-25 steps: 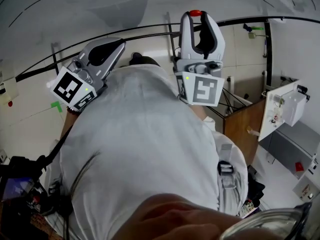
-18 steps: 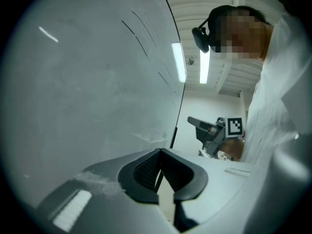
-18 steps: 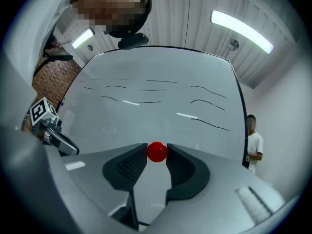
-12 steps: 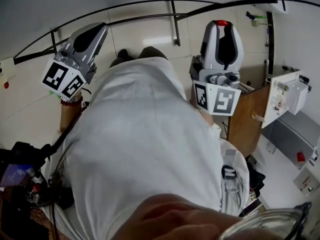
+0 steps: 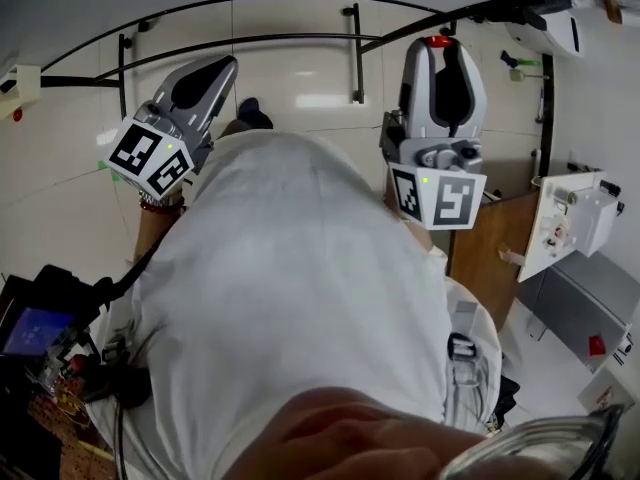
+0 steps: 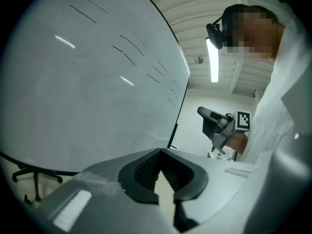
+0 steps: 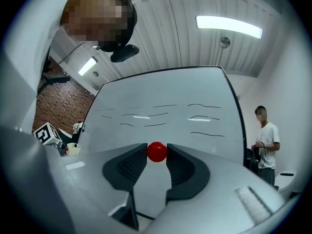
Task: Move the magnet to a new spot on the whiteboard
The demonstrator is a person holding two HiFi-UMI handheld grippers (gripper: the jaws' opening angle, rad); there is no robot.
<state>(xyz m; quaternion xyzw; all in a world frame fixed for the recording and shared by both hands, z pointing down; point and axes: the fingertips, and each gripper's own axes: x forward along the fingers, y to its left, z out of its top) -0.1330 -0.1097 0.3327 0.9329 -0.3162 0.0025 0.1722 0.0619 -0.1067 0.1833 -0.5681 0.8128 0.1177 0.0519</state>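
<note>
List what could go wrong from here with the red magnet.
1. The right claw pinches the red magnet only at its very tips, so it could slip out before reaching the whiteboard.
2. Near the board the magnet may snap on early, off the chosen spot, or smear the pen lines.

A ceiling strip light [image 7: 229,26] is glaring at one o'clock, streaking the whiteboard [image 7: 161,96]; fisheye edges are darkening and bending.
</note>
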